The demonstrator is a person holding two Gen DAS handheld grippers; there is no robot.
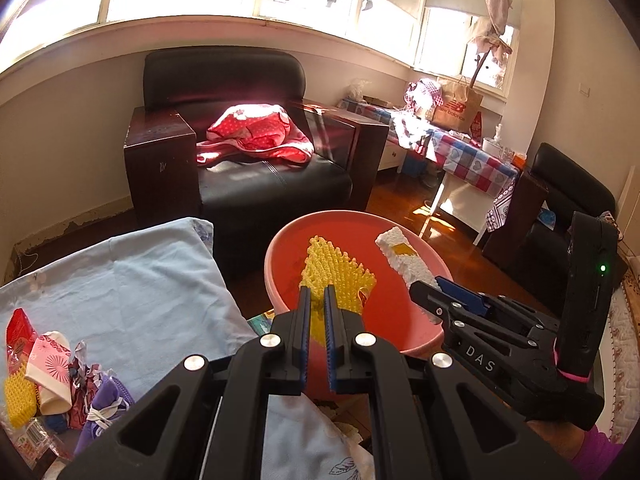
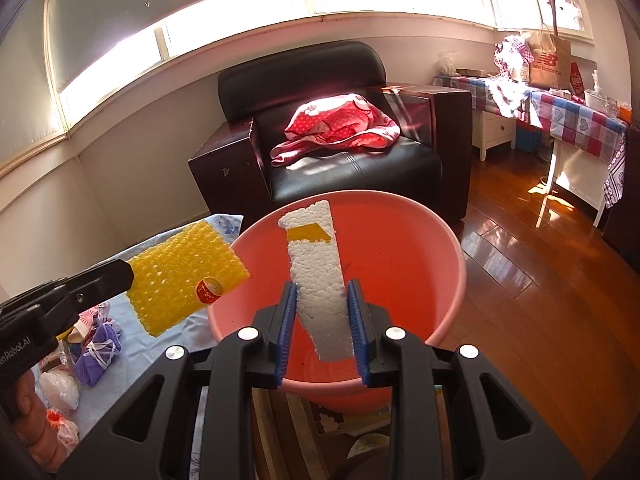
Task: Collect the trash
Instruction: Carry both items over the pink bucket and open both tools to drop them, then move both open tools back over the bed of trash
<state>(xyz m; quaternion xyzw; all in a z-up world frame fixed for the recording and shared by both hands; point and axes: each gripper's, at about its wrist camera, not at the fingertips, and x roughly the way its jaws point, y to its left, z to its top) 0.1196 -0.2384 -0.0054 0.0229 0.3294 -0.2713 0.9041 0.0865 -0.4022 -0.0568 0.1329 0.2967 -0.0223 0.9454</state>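
Note:
A pink plastic basin (image 1: 404, 248) (image 2: 440, 248) stands beyond the cloth-covered table edge. My left gripper (image 1: 317, 294) is shut on a yellow foam net sleeve (image 1: 340, 276) (image 2: 188, 276), holding it over the basin's near rim. My right gripper (image 2: 323, 288) is shut on a white polystyrene strip (image 2: 316, 272) (image 1: 404, 256) with a yellow tape patch, held upright above the basin's inside. In the left wrist view the right gripper (image 1: 424, 292) comes in from the right.
On the light blue cloth (image 1: 132, 280) at the left lie several bits of trash: a red packet (image 1: 18, 336), a yellow net (image 1: 18, 396), a purple bundle (image 1: 106, 404) (image 2: 98, 354). A black armchair (image 1: 248, 152) with a red garment stands behind the basin. Wooden floor (image 2: 540, 280) spreads to the right.

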